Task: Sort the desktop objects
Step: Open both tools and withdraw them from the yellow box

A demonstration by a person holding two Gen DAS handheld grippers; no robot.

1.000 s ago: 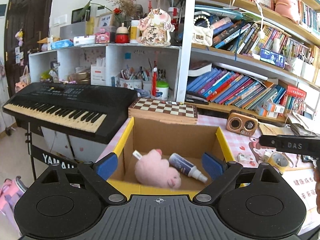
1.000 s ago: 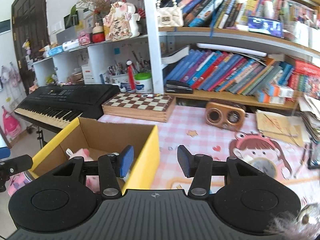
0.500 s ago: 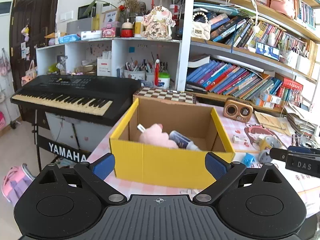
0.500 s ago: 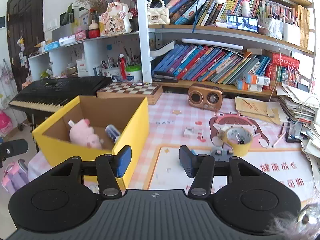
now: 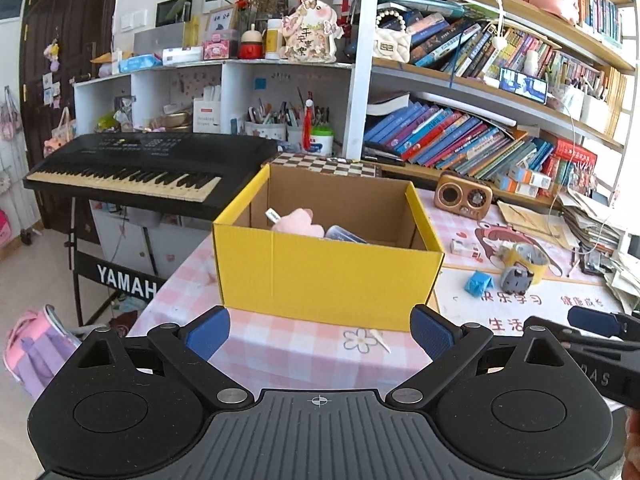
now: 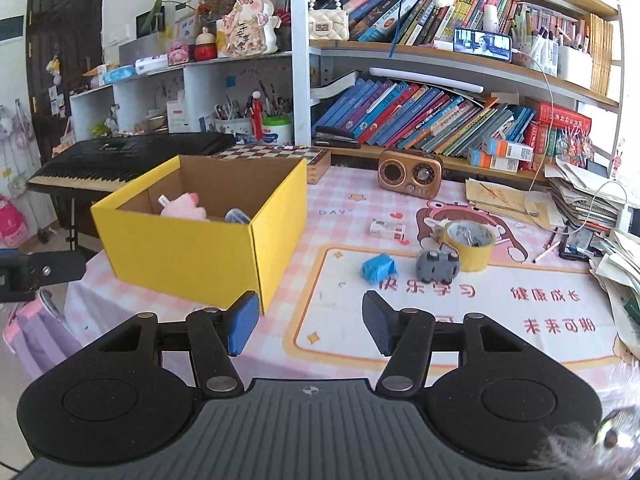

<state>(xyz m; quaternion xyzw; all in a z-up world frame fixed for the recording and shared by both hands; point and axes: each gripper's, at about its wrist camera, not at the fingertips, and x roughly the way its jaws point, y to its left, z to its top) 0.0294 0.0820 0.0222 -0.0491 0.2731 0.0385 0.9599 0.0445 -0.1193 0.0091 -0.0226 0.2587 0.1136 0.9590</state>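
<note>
A: The right gripper (image 6: 306, 322) hung low over the pink checked tablecloth (image 6: 340, 196), its blue-padded jaws opening with nothing between them. The left gripper (image 5: 320, 328) stood spread wide and just as empty, facing the near wall of the yellow cardboard box (image 5: 328, 272).

B: And what was left to sort?

A: Ahead of the right gripper, on the printed desk mat (image 6: 500, 320), lay a crumpled blue paper scrap (image 6: 378, 268), a small grey toy car (image 6: 437, 266) on its side, and a roll of yellow tape (image 6: 470, 244) touching the car. A small white carton (image 6: 387, 229) sat behind them. Inside the box already: a pink plush toy (image 6: 184, 208) and a clear bottle with a blue label (image 6: 237, 216).

B: Risks?

A: The car leaned against the tape, so I judged a careless pinch could drag both or roll the car away. The paper scrap looked soft enough to slip or crush. The box was light, and a bump from either gripper could shove it towards the table edge.

B: Anything readable?

A: "YAMAH" on the stand of the black keyboard (image 5: 132, 168), cut off, "DAS" on the right gripper's body, "DAY" on the cloth, and Chinese characters on the mat.
</note>
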